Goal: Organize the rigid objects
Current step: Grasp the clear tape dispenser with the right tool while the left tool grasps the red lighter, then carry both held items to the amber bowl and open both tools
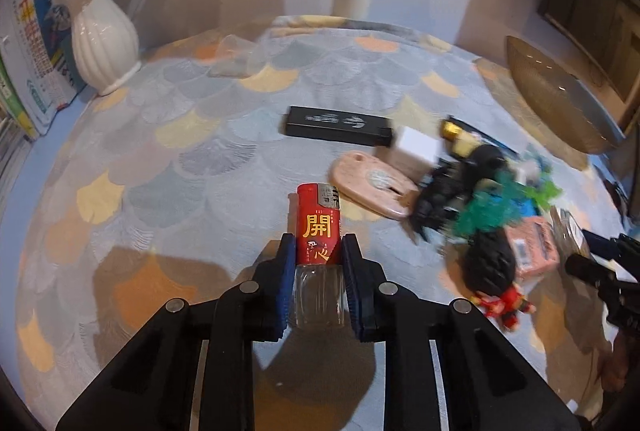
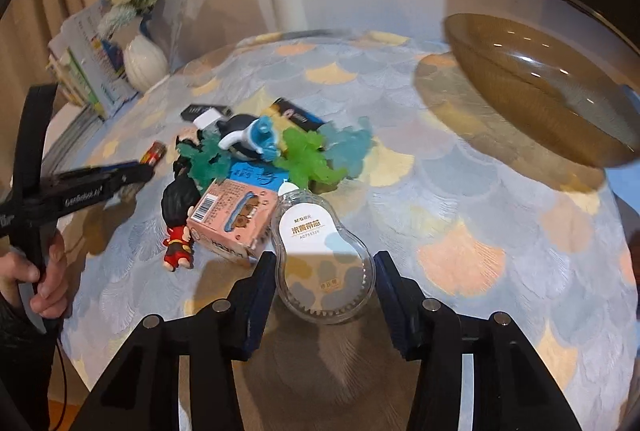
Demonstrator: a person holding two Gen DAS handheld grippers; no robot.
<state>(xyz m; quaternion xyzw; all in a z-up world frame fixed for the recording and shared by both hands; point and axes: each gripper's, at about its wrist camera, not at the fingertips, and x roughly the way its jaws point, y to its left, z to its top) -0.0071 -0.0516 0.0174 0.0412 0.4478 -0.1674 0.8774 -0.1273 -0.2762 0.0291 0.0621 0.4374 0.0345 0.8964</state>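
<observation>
The red lighter (image 1: 319,227) sits clenched between the blue pads of the left tongs (image 1: 316,255), its red label pointing away and its clear base toward the camera, held just over the near middle of the table (image 1: 160,159). In the right wrist view, the clear correction-tape case (image 2: 320,255) lies between the pads of the right tongs (image 2: 325,279); the left pad looks to touch its edge, but a sliver of cloth shows beside the right pad, so I cannot tell whether the grip has closed on it or is only straddling it.

Just beyond that case the rest of the clutter is heaped together: a pink carton (image 2: 234,221) touching the case on its left, a small red-suited figurine (image 2: 178,227) beside the carton, green and teal jelly-like toys (image 2: 308,151), and a blue-and-white figure (image 2: 252,137) on top of the heap. Farther left lie a pink oval piece (image 1: 372,187), a white block (image 1: 414,147) and a long black box (image 1: 338,125), the last set a little apart from the pile.

Far right, the amber glass bowl (image 2: 540,87) looks empty, at least where its inside shows. If it is the destination, which I only presume, nothing has been sorted yet: one item is in hand, a second is being taken or about to be, and the whole pile remains. A white vase (image 1: 105,43) with flowers stands at the far left, uninvolved.
</observation>
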